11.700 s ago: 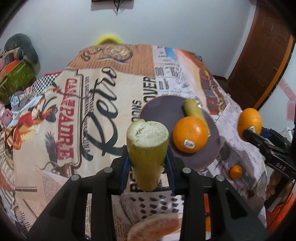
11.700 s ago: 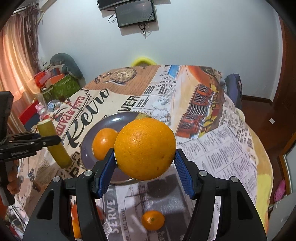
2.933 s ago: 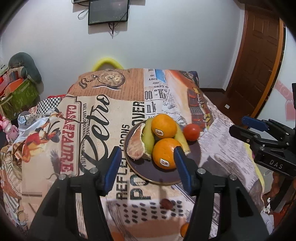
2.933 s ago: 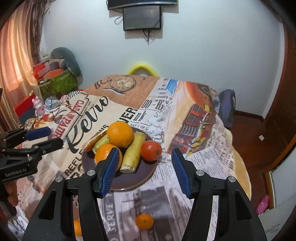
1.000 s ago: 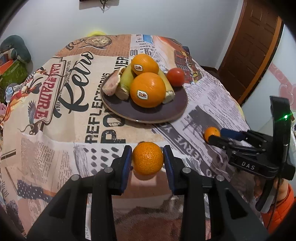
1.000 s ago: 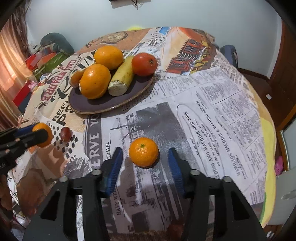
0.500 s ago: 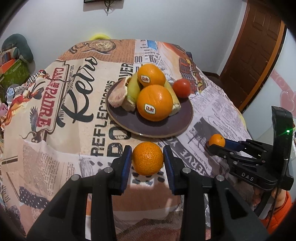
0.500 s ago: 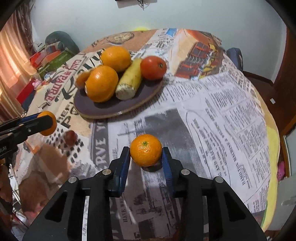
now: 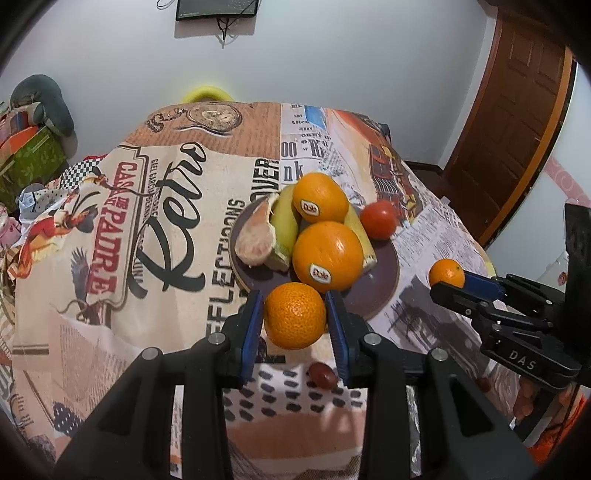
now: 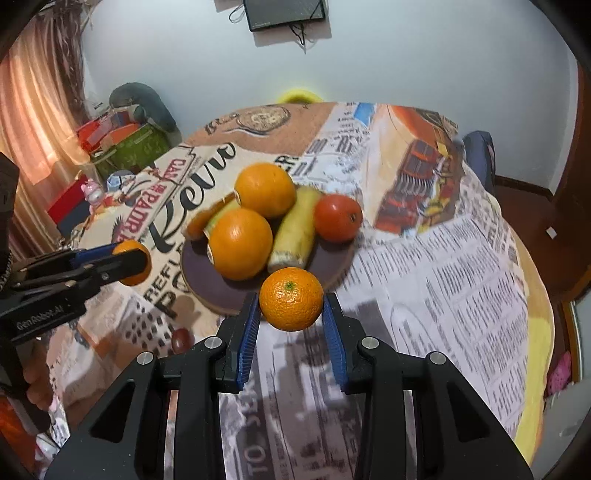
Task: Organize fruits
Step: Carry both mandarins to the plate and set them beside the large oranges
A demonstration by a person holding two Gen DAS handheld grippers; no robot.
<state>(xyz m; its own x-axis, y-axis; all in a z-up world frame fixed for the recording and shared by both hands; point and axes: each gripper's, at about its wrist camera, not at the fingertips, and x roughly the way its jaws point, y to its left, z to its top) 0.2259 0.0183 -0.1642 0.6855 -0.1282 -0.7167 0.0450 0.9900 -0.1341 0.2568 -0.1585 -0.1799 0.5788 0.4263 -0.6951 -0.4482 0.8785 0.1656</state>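
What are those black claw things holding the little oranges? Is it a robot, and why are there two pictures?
No robot: a person holds two grabbing tools, each with a camera looking along its fingers, so each picture comes from one tool. The left gripper pinches one mandarin and the right gripper pinches another mandarin. Ahead, on a newspaper-print tablecloth, a dark plate holds two big oranges, banana pieces, a peeled citrus piece and a tomato.

Bare plate rim before piled oranges

Wall screen, wooden door
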